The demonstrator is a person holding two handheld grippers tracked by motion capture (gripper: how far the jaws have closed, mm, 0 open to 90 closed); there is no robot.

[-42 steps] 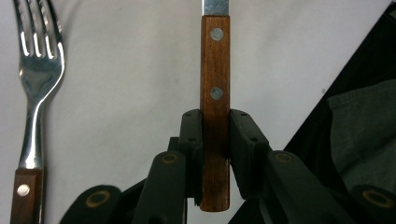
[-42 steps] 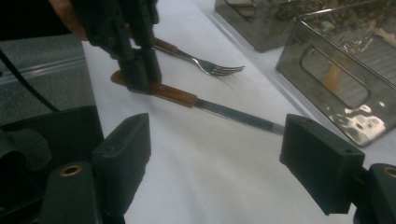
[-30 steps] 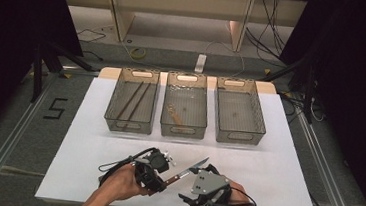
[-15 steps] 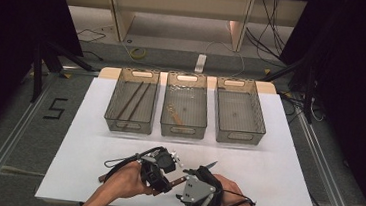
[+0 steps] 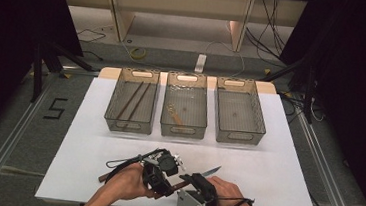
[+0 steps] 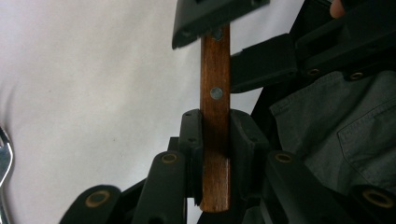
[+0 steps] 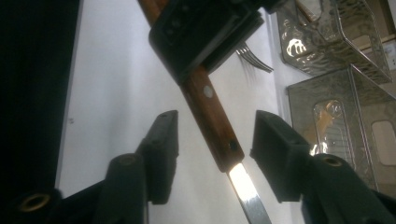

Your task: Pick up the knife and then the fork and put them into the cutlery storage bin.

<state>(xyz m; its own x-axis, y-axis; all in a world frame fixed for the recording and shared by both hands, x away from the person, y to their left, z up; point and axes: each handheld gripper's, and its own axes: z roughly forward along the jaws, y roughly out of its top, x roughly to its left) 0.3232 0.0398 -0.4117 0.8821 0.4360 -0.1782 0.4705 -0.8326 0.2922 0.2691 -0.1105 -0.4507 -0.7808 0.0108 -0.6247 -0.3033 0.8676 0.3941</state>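
Near bench front edge, below middle clear mesh bin (image 5: 183,128): wooden-handled steel-bladed knife (image 7: 212,123) held off bench. Left gripper (image 6: 215,140) jaws pinching handle; right gripper (image 7: 215,140) jaws spread astride handle-blade junction. Judged rigid, light, blade sharp, slick; grip riveted wood only.

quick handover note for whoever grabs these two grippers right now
Left gripper: shut on the knife's wooden handle, near its butt end.
Right gripper: open, jaws on either side of the handle close to the blade, not touching it.
Knife: over the white table at the near edge, blade pointing toward the right.
Three baskets stand at the far side: the left basket holds chopsticks, the middle basket holds a wooden utensil, the right basket looks empty.
A fork lies on the table beside the grippers.
Done: knife picked up. Left: probably close right, release left, then bin the knife.
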